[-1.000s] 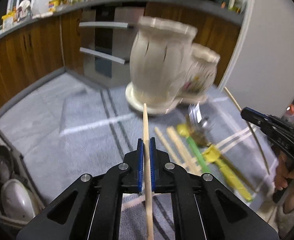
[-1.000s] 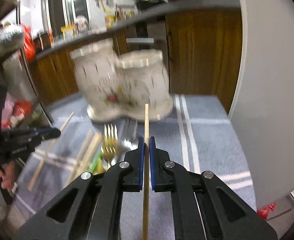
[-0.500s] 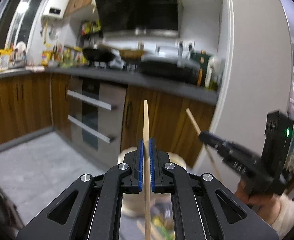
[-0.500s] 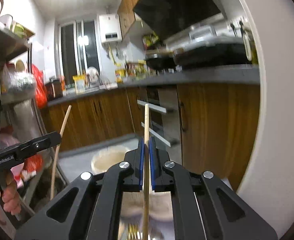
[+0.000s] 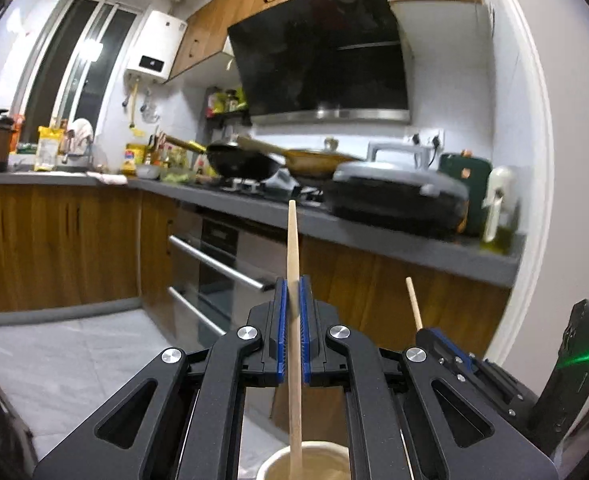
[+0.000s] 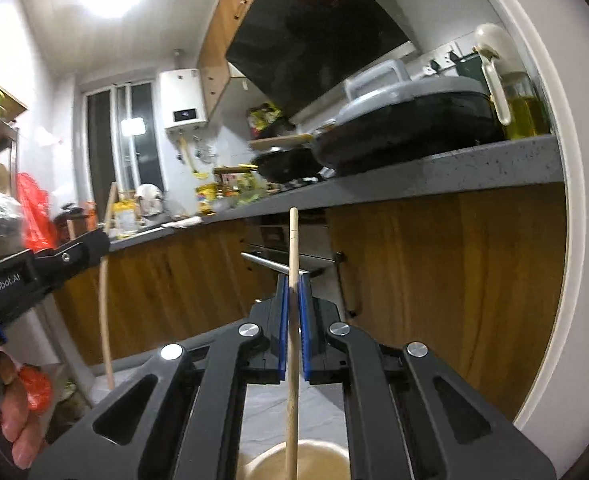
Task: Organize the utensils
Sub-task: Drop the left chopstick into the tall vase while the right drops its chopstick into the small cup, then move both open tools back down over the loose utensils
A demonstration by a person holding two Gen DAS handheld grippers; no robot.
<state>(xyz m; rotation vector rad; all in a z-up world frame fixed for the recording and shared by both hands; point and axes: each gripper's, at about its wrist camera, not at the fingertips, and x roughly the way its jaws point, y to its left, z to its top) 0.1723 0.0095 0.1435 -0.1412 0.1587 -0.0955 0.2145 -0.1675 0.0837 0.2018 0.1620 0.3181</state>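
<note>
We clamp one pale wooden chopstick [image 5: 293,264] upright in left gripper [image 5: 293,300] | second chopstick [image 6: 293,280] likewise in right gripper [image 6: 293,300] | both above cream ceramic holder [image 5: 314,460], near, apparently for dropping in.

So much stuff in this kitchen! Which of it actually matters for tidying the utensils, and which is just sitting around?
Part of the job:
- left gripper, shut on a wooden chopstick
- right gripper, shut on a second chopstick
- cream holder below, its opening showing under the chopsticks

Just sitting around:
- black wok
- lidded grey pan
- oil bottle
- range hood
- water heater
</note>
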